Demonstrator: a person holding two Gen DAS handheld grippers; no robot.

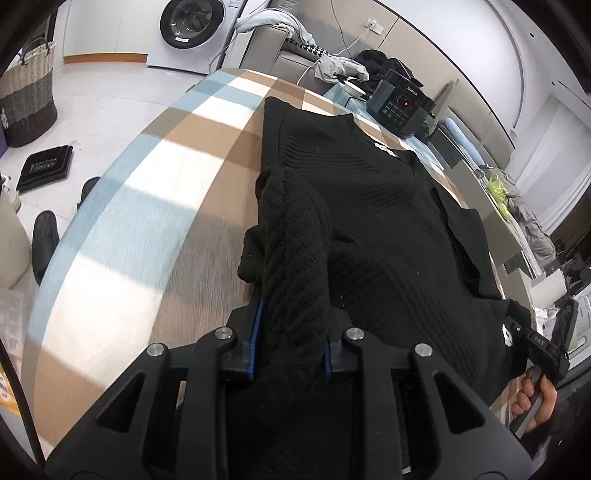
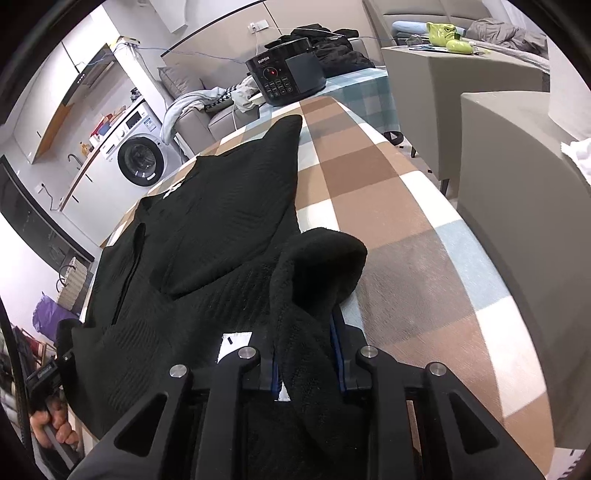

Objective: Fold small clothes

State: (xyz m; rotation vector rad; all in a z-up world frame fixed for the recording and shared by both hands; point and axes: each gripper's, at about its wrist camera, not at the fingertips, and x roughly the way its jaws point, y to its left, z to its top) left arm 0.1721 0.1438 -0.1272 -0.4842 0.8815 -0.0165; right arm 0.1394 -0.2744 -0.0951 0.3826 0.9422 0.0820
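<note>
A black knit sweater (image 1: 369,206) lies spread on the checked tablecloth (image 1: 166,184), its neck toward the far end. My left gripper (image 1: 291,317) is shut on a bunched fold at the sweater's near left edge, and the cloth hides the fingertips. In the right wrist view my right gripper (image 2: 308,332) is shut on a thick roll of the same sweater (image 2: 221,221) at its near right edge, over the tablecloth (image 2: 388,221). A hand (image 1: 535,402) holding the other gripper shows at the lower right of the left wrist view.
A black rice cooker (image 1: 400,103) stands at the table's far end, also the rice cooker (image 2: 288,74). Beige cabinets (image 2: 517,221) stand close on the right. A woven basket (image 1: 27,96), a washing machine (image 1: 188,26) and shoes are on the floor to the left.
</note>
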